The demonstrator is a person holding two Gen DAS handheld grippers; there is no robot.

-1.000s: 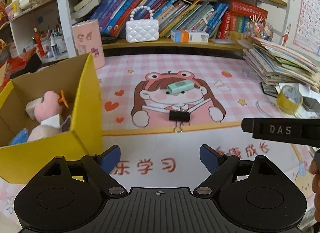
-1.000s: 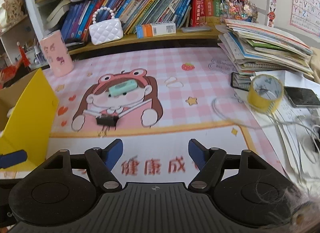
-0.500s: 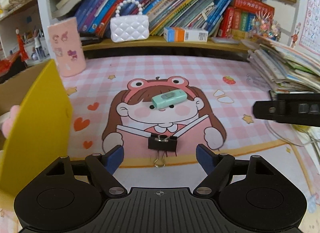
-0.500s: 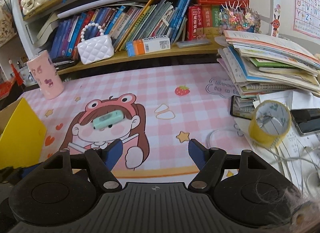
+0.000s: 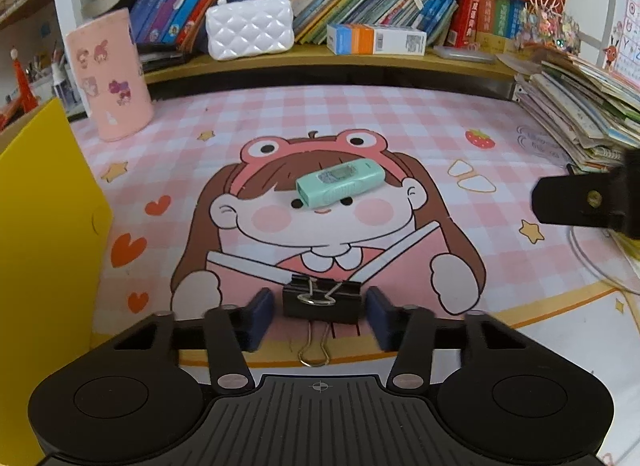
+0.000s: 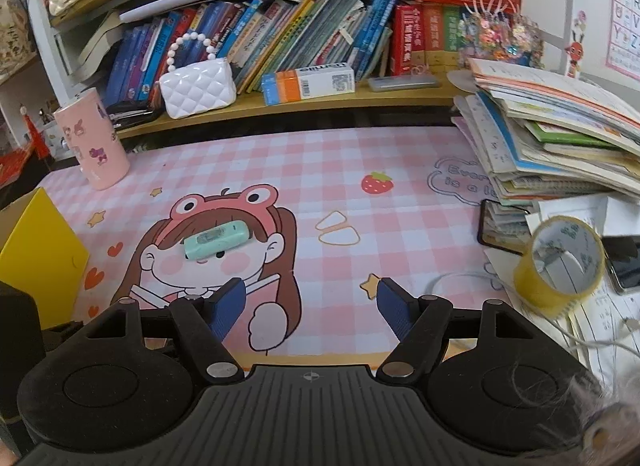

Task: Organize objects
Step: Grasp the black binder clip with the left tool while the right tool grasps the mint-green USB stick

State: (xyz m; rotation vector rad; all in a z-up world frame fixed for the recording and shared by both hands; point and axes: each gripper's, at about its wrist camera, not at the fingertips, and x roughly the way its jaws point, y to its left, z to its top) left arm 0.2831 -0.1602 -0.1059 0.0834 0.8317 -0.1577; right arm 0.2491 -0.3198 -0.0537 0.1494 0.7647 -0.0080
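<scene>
Left gripper (image 5: 320, 316): nearest to the camera, low over the table; its jaws are closing, with the black binder clip (image 5: 320, 300) between them, a thin gap visible on each side, so not yet pinched.
Binder clip: lies on the pink cartoon desk mat (image 5: 400, 125), one wire handle pointing back toward the gripper, the other folded over its body.
Right gripper (image 6: 308, 302): jaws stand about half open over the mat with nothing between them; it holds nothing.
Yellow box (image 5: 44, 234): at the left edge of the mat, near the clip; only its outer wall shows, so what it holds cannot be told.
Mint correction tape (image 5: 340, 182): further back, on the printed face, well apart from the clip, untouched.
Pink cup (image 5: 110, 77): at the far left of the mat, upright.
Progress: two loose items are left on the mat; the clip looks to be the one in hand, the correction tape likely next. Probably late in the task, if the box is the destination.
</scene>
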